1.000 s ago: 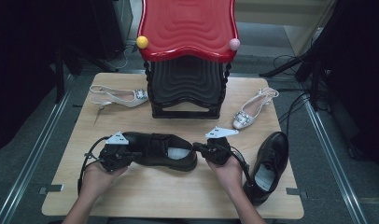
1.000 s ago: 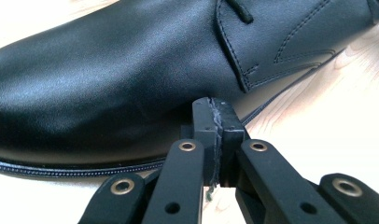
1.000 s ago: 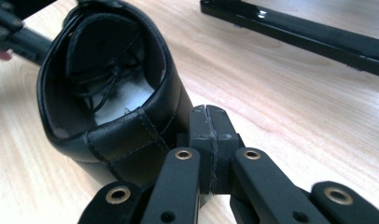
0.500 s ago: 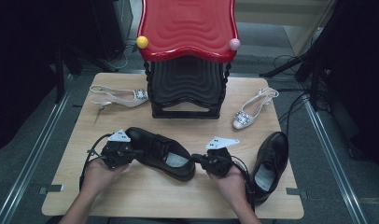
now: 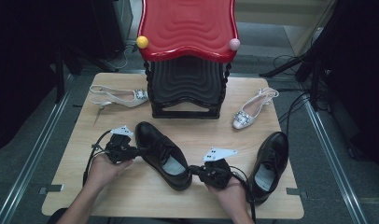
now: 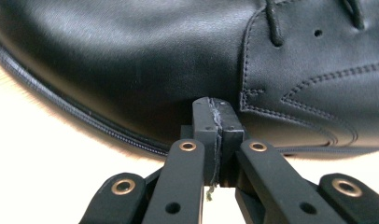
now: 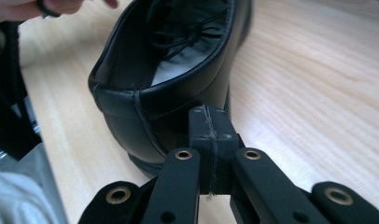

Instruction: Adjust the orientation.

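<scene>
High view puts the black shoe (image 5: 163, 154) at the middle of the counter (image 5: 66, 186), lying slantwise with its toe up toward the left and its heel down toward the right. A second ago it lay nearly level across the counter; since then the heel has swung toward the person and the toe has turned toward the stool. The left claw (image 5: 140, 151) is clenched with nothing between its jaws, its tips against the side of the toe; the left gripper view (image 6: 214, 108) shows the closed tips touching the leather just above the sole seam. The right claw (image 5: 191, 168) is likewise clenched and empty, pressed to the heel, and has come nearer the counter's front edge; the right gripper view (image 7: 209, 119) shows its tips against the back of the heel.

No brand, label or writing can be read on anything.

Just right of the right hand (image 5: 234, 196) lies a second black shoe (image 5: 270, 164). A red-topped stool (image 5: 187, 28) stands at the back, with a pale slingback shoe (image 5: 116, 96) to its left and another (image 5: 253, 110) to its right.
</scene>
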